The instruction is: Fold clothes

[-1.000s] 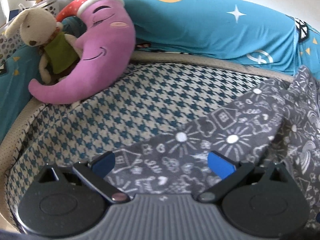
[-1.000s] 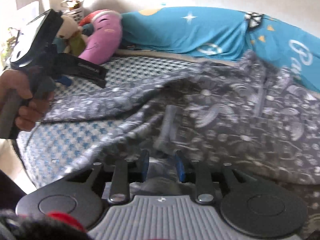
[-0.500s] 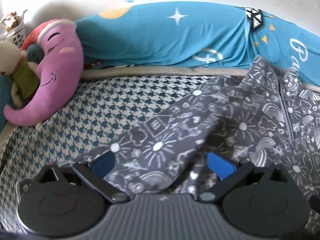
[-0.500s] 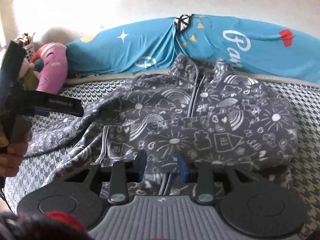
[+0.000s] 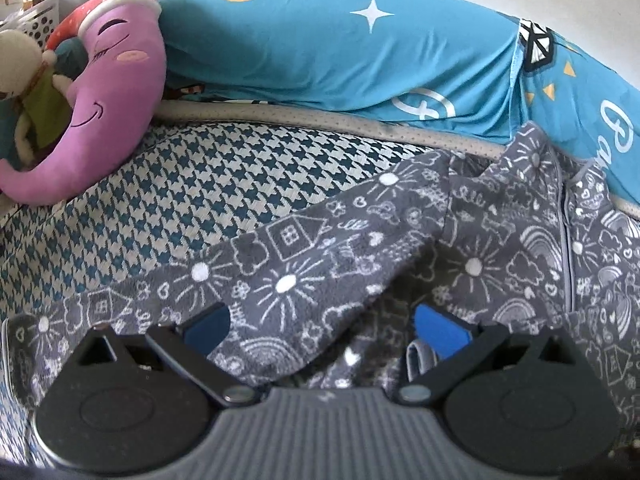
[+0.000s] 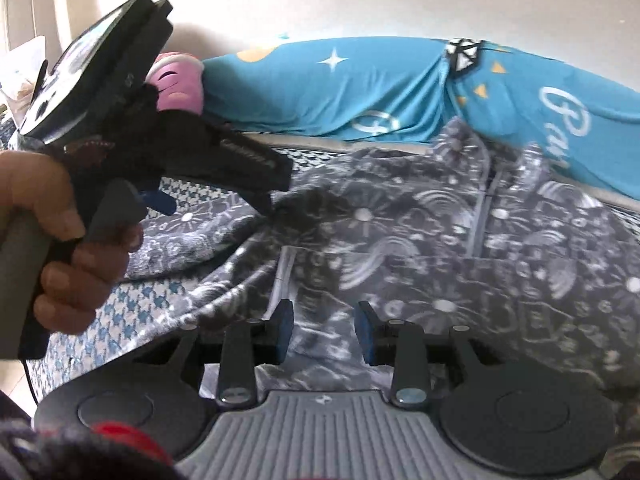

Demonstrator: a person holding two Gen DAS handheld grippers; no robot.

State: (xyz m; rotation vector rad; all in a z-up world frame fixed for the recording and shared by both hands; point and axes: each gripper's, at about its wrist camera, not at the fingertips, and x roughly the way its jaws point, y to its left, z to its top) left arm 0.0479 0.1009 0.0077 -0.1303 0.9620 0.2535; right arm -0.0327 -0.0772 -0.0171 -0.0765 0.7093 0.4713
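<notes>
While spread on the houndstooth bed point(image 5: 224, 184), grey doodle-print jacket point(image 5: 472, 264) sleeve between wide left jaws, hem between half-parted right jaws.

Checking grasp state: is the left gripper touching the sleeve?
Touching. Left wrist view: the sleeve drapes between the open left gripper fingers, lying over the left pad.

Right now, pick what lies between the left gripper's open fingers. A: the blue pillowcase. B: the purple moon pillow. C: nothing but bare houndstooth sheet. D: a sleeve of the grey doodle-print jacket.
D: in the left wrist view the left gripper is open, and a sleeve of the grey doodle-print jacket drapes between its blue pads, while the purple moon pillow sits far off at the back.
</notes>
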